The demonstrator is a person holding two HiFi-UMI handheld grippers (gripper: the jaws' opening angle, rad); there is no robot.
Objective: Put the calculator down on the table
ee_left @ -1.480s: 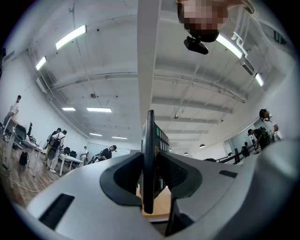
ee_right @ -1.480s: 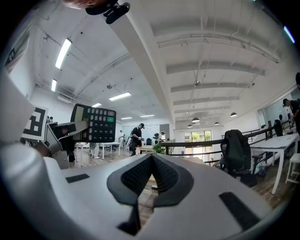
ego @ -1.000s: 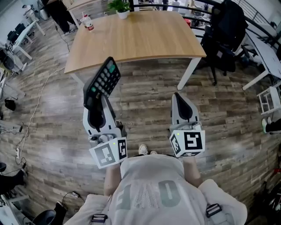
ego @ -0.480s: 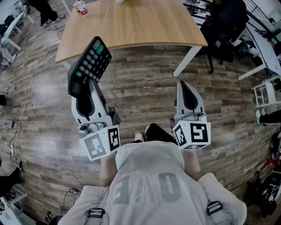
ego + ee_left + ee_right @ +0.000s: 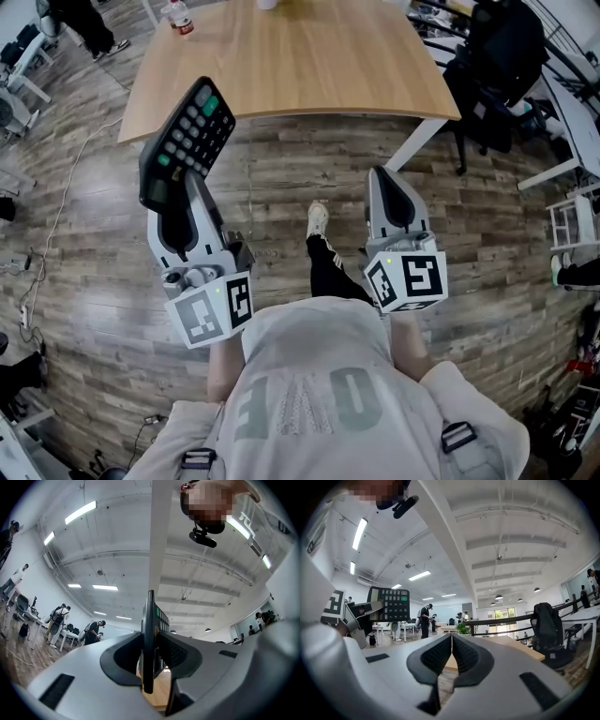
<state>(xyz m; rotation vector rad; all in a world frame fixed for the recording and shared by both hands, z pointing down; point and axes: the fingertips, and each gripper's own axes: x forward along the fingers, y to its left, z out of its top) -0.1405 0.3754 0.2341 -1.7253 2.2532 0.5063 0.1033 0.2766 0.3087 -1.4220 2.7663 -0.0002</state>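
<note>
two things are cut off at the top of the head view: the far edge of the table (image 5: 309, 66) and a bottle (image 5: 177, 15) standing on it. in the left gripper view the calculator (image 5: 149, 634) shows edge-on, so its keys are hard to make out. the left gripper (image 5: 176, 192) clamps the calculator's lower end between part-open jaws, tilted in the air above the wood floor (image 5: 300, 206) near the table's corner — not resting on it. the right gripper (image 5: 451, 641) holds nothing — jaws pressed together.

Black calculator (image 5: 187, 136), one green key, tilted keys-up in the air, bottom end pinched in the left gripper (image 5: 178, 194), just short of the wooden table (image 5: 291, 66).
</note>
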